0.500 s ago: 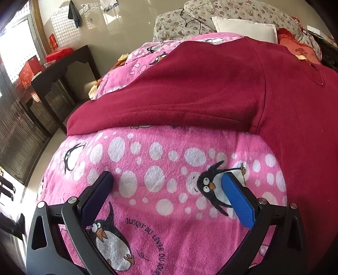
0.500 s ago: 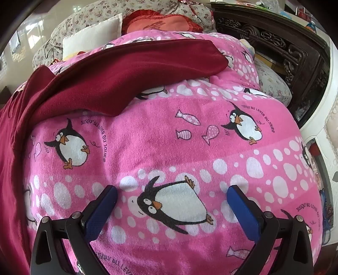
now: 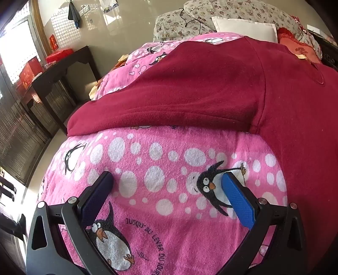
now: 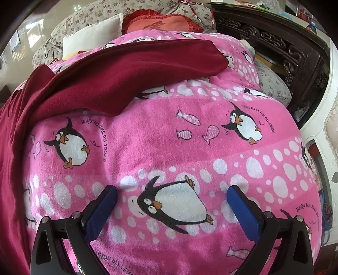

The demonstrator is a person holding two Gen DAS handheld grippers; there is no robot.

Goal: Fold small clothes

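Note:
A dark red fleece top (image 3: 211, 84) lies spread flat on a pink penguin blanket (image 3: 169, 169). Its left sleeve stretches across the left wrist view; its body runs down the right side. My left gripper (image 3: 168, 179) is open and empty, low over the blanket just short of the sleeve's near edge. In the right wrist view the top's other sleeve (image 4: 126, 72) lies across the upper left. My right gripper (image 4: 172, 193) is open and empty over the blanket (image 4: 190, 137), well short of that sleeve.
Floral pillows (image 3: 221, 17), a white cushion (image 3: 245, 29) and a red cushion (image 4: 162, 23) lie at the bed's head. A dark wooden side table (image 3: 59, 72) stands left of the bed. A carved dark headboard (image 4: 274, 42) and white furniture (image 4: 321, 127) stand at the right.
Both grippers have shifted very slightly; the view is almost the same. Both stay open over the blanket and the top has not moved.

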